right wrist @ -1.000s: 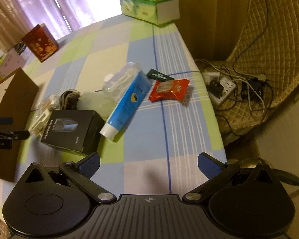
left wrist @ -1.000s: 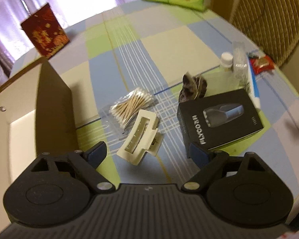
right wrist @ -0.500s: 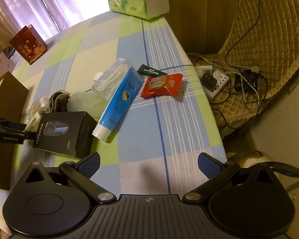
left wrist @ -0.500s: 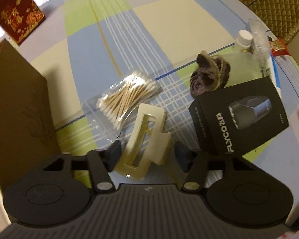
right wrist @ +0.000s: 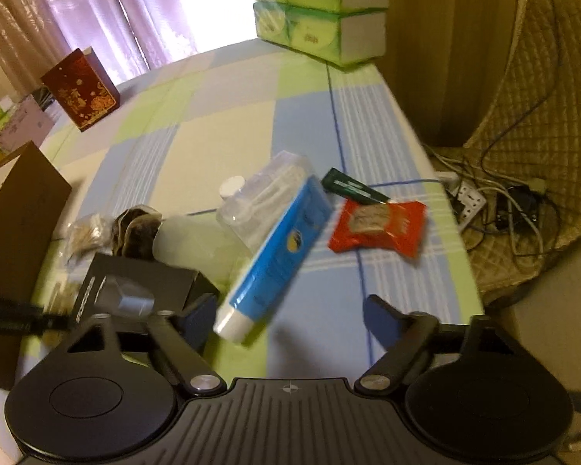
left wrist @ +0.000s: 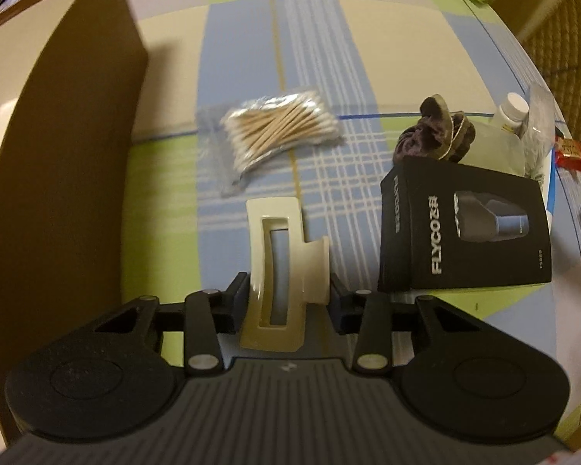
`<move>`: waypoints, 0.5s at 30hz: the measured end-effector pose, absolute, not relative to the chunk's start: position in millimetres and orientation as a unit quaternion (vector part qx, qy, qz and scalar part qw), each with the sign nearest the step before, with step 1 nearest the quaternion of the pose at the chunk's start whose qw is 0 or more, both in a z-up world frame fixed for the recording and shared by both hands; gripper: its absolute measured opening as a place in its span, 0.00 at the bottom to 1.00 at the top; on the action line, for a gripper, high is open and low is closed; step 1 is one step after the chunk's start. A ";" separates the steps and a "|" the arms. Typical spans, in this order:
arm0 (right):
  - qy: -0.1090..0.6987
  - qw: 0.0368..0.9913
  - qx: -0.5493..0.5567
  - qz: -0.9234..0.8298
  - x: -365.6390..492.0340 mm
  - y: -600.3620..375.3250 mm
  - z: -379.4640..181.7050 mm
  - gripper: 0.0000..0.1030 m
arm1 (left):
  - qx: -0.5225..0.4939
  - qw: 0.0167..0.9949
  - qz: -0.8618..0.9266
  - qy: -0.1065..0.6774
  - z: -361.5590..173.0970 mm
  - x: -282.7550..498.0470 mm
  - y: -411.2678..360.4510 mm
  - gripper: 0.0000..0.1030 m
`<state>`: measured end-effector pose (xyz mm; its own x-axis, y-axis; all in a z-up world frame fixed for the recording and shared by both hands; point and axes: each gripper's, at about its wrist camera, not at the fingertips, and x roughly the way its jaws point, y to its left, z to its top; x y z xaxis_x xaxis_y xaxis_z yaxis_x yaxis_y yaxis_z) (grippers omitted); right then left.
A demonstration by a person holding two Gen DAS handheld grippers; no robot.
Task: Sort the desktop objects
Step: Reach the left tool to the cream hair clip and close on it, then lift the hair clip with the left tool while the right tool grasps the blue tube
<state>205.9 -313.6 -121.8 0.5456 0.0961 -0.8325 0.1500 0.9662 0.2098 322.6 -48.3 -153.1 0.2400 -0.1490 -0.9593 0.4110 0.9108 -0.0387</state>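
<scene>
— Two grippers over the checked tablecloth (right wrist: 228, 116). What's the left gripper (left wrist: 288, 298) got?

— The cream hair claw (left wrist: 281, 271). A second ago its fingers stood wide apart with the claw lying ahead of them; half a second ago they had drawn in on either side of it; now both pads press against its flanks – clamped on it, the claw sitting right up against the gripper body.

— Is it off the table?

— Can't tell from here. The cloth shows through the claw's slot, that's all.

— And around it?

— The bag of cotton swabs (left wrist: 279, 128) lies just beyond the claw, apart from it. The black FLYCO box (left wrist: 464, 232) is to the right, with the dark scrunchie (left wrist: 434, 131) touching its far edge. The brown cardboard flap (left wrist: 66, 162) stands on the left (it fills far more of the left view than before – the camera has swung round and closer).

— The right gripper (right wrist: 290, 317)?

— Released, nothing between its fingers, though they've narrowed somewhat from a second ago. It has come lower and nearer: the blue tube (right wrist: 279, 255) now reaches down between the fingertips, its white cap (right wrist: 232, 325) just beside the left one. The red snack packet (right wrist: 379, 224) lies right of the tube, the clear plastic case (right wrist: 267, 190) at the tube's far end.
</scene>
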 end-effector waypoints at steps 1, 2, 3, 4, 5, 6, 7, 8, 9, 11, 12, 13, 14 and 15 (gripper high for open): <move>0.474 0.870 0.133 -0.014 209.9 -313.5 -124.7 0.65 | 0.106 0.781 -0.175 0.590 -153.7 319.6 -46.0 0.35; 0.472 0.870 0.138 -0.011 214.5 -313.7 -127.8 0.59 | 0.100 0.783 -0.170 0.590 -154.4 316.5 -43.0 0.35; 0.475 0.869 0.142 -0.009 219.7 -313.9 -131.1 0.56 | 0.094 0.783 -0.167 0.591 -155.4 313.7 -41.1 0.35; 0.475 0.867 0.147 -0.008 224.5 -314.1 -134.1 0.52 | 0.090 0.784 -0.164 0.592 -156.2 310.7 -39.3 0.35; 0.474 0.867 0.152 -0.007 228.4 -314.3 -136.9 0.49 | 0.087 0.784 -0.163 0.592 -157.1 308.0 -38.0 0.35; 0.475 0.866 0.154 -0.006 233.4 -314.4 -139.2 0.48 | 0.085 0.784 -0.162 0.593 -158.1 305.1 -36.9 0.35; 0.477 0.865 0.155 -0.004 237.8 -314.2 -140.9 0.46 | 0.083 0.784 -0.160 0.594 -158.8 302.6 -36.3 0.35; 0.478 0.865 0.154 -0.001 241.3 -313.7 -142.5 0.43 | 0.082 0.784 -0.159 0.594 -159.5 300.3 -35.8 0.35; 0.481 0.864 0.149 -0.001 244.4 -312.8 -144.6 0.41 | 0.080 0.785 -0.158 0.594 -160.2 298.3 -35.2 0.35; 0.490 0.860 0.140 0.001 247.3 -311.4 -148.2 0.29 | 0.077 0.785 -0.155 0.594 -160.9 294.9 -34.7 0.35; 0.493 0.859 0.139 0.003 246.5 -311.1 -148.8 0.28 | 0.076 0.785 -0.155 0.595 -160.7 292.5 -33.9 0.35; 0.493 0.860 0.134 0.005 244.4 -310.2 -147.6 0.25 | 0.075 0.785 -0.155 0.595 -160.8 290.5 -33.6 0.35; 0.495 0.860 0.126 0.007 241.8 -309.5 -146.0 0.23 | 0.074 0.785 -0.155 0.596 -159.2 287.0 -32.9 0.35; 0.499 0.858 0.122 0.009 239.1 -309.4 -145.3 0.23 | 0.073 0.784 -0.156 0.596 -159.0 283.4 -32.5 0.35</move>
